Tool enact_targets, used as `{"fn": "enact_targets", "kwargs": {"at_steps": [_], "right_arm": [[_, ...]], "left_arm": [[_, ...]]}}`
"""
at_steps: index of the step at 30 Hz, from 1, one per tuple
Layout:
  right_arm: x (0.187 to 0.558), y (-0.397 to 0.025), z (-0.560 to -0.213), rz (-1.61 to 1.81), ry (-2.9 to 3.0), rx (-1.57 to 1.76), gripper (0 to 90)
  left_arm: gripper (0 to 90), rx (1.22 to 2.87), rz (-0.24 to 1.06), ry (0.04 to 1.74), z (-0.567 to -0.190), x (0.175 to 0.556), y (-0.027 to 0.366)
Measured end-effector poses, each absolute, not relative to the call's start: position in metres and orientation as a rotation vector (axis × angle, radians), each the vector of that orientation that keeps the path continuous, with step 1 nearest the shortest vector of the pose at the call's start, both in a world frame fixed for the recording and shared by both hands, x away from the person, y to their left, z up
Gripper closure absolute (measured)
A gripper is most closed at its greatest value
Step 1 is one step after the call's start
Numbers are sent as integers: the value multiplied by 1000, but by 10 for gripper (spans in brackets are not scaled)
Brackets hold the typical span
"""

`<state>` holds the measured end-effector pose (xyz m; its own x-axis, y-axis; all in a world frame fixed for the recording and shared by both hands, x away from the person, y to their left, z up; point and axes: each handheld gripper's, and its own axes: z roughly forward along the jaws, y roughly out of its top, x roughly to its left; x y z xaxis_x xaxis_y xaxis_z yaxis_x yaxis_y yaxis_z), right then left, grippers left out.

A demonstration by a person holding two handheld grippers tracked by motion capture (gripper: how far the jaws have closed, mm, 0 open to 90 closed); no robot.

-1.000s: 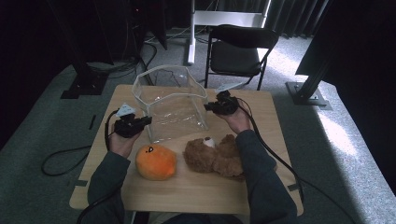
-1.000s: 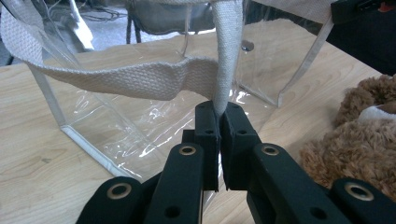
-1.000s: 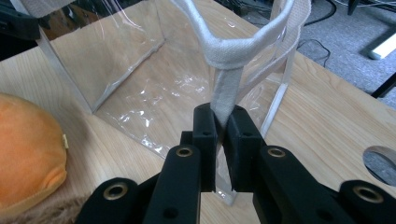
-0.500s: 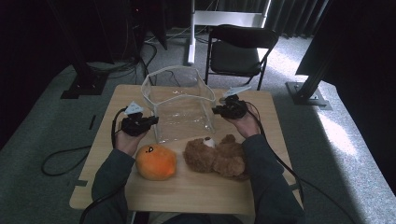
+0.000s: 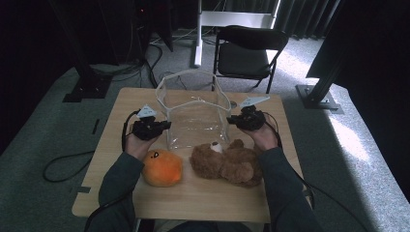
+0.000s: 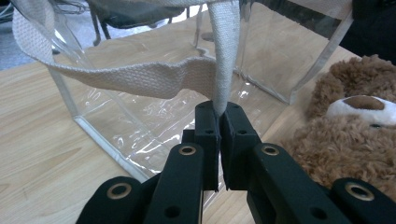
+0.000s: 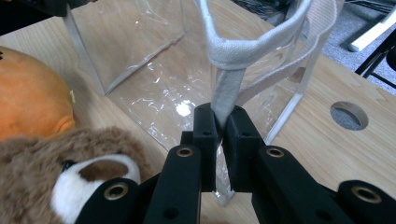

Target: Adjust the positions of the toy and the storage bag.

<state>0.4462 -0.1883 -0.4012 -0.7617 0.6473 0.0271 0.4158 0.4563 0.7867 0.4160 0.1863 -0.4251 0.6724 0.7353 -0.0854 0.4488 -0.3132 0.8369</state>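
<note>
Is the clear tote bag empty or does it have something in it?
Empty. Through the clear tote bag only bare tabletop shows; the orange plush and teddy bear lie outside on the table.

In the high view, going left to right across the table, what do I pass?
Left gripper → orange plush → clear bag → right gripper. The teddy bear spans under the bag and right gripper, so I leave it unplaced.
</note>
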Motion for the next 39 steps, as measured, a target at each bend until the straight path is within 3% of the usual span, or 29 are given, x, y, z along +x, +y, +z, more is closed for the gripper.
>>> {"fn": "enact_targets", "kwargs": {"at_steps": [39], "right_arm": [[352, -207, -408, 1212, 2444, 774, 846]], "left_arm": [[869, 2009, 342, 810, -425, 392, 165]]}}
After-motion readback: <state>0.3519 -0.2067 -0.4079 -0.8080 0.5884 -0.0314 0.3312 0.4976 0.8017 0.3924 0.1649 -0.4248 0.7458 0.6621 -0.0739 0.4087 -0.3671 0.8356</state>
